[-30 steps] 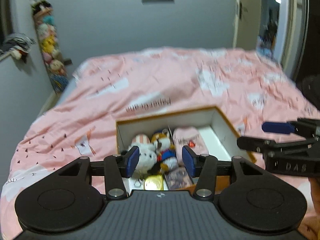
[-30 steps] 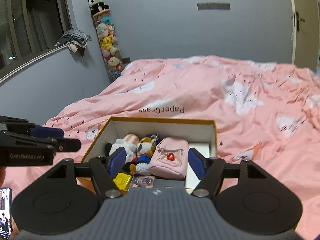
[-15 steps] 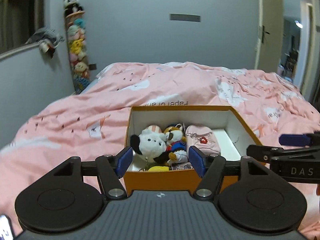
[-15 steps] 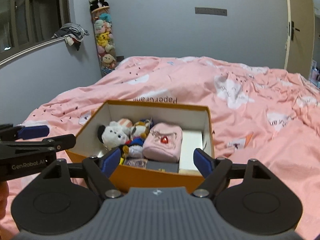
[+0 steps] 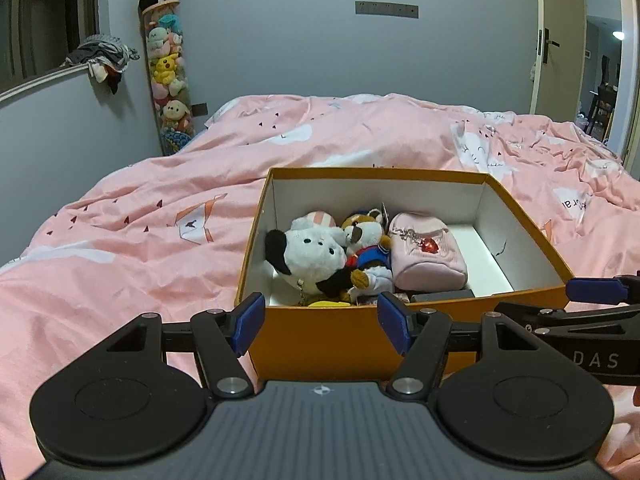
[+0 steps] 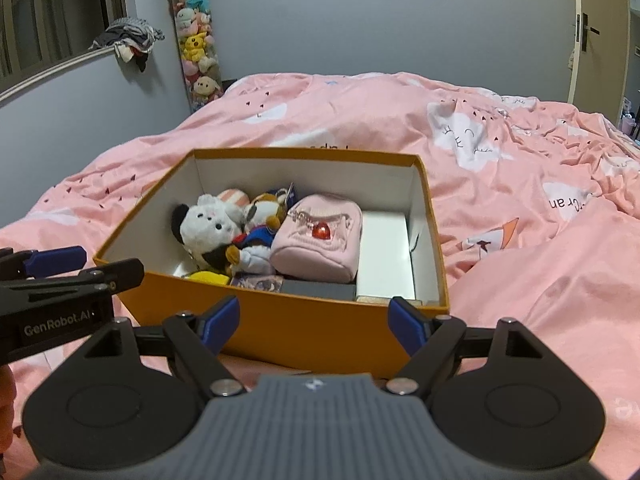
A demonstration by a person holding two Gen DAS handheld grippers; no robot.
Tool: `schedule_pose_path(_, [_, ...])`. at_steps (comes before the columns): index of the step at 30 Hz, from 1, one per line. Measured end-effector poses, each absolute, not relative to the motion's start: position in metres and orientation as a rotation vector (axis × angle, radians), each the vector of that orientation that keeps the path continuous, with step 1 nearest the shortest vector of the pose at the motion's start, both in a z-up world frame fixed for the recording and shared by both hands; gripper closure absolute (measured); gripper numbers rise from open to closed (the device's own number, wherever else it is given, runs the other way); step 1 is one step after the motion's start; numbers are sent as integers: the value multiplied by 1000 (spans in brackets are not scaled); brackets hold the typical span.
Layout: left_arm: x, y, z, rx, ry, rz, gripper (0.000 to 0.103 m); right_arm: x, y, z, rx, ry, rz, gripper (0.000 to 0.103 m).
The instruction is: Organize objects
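1. Your left gripper [image 5: 321,328] had just been opening and stood spread wide, nothing between its blue pads, in front of the near wall of the orange cardboard box with white inside walls [image 5: 320,340].
2. Your right gripper [image 6: 313,323] had likewise just been opening and stood spread, empty, before the same near wall; in the left wrist view it showed at the right edge, beside the box's near right corner.
3. The box sat open on the pink printed duvet [image 5: 120,248] of the bed.
4. Inside it, at the left, lay a white plush dog with black ears [image 5: 310,254], touching a small brown plush figure in blue and red clothes [image 5: 366,246].
5. Just right of those lay a pink fabric pouch with a red heart charm [image 6: 318,238], and past it a bare white strip of box floor.
6. Along the near wall lay something yellow [image 6: 210,277], a flat printed card [image 6: 258,281] and a dark flat block [image 6: 320,290].
7. A clear tall tube of stacked plush toys [image 5: 166,76] stood against the grey wall, well behind the bed.
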State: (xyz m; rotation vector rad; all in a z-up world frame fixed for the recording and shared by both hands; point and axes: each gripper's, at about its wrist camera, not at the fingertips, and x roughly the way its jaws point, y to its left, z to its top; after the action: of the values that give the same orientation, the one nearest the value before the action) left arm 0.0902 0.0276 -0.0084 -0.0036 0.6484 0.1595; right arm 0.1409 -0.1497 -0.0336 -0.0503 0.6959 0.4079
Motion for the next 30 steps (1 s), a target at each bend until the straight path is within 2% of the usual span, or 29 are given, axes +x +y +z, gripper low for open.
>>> schedule_pose_path(30, [92,27,-11,1,681,139,27,140,-150,-33,-49,707,431,19])
